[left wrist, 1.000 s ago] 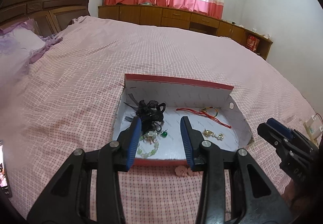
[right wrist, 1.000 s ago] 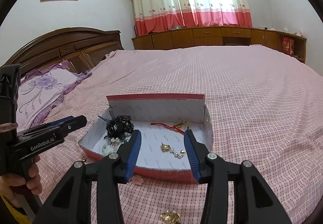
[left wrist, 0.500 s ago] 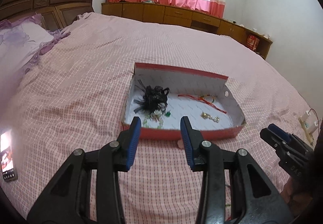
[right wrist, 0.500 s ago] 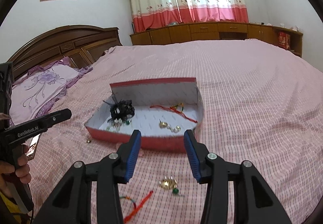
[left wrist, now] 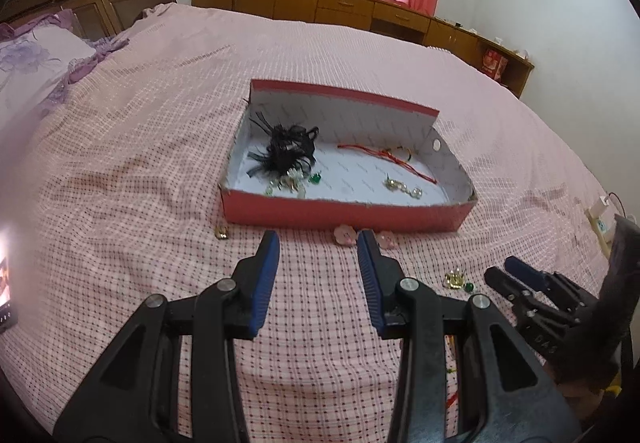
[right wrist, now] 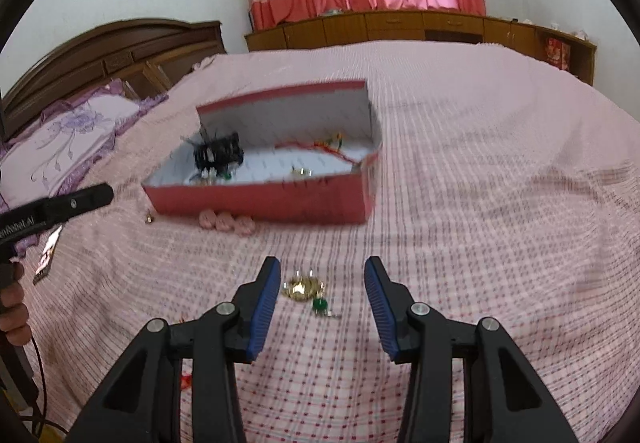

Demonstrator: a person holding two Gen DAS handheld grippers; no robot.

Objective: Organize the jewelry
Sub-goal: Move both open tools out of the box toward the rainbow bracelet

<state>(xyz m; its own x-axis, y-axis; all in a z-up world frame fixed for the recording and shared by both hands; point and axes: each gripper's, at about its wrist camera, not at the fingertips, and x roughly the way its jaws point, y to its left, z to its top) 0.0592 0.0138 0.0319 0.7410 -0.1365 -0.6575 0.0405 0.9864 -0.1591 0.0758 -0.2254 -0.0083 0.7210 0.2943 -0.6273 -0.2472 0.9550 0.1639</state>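
So the red box (left wrist: 344, 213) sits open on the pink checked bedspread (left wrist: 140, 163), lid flap standing up at the back, white lining inside. In it: a black feathery hair piece (left wrist: 286, 155) at the left end, with a clump of pale beads and a little green stone (left wrist: 316, 178) right in front of it. A red cord bracelet (left wrist: 384, 157) runs across the right half, and a gold-and-pearl earring (left wrist: 402, 188) lies near the front wall.

Outside the box, touching its front wall, are some pink flower-shaped bits (left wrist: 345, 234), plus a small gold piece (left wrist: 222, 233) near the left corner. The right wrist view is pretty smeared, so I can't say how many flowers there really are.

The left gripper (left wrist: 318, 245) hangs over the bedspread just short of the box, fingers apart, nothing between them. The right gripper (right wrist: 320, 271) is apart too, with a gold brooch (right wrist: 302, 288) and a green bead (right wrist: 319, 305) lying on the cover between its blue fingers, not pinched.
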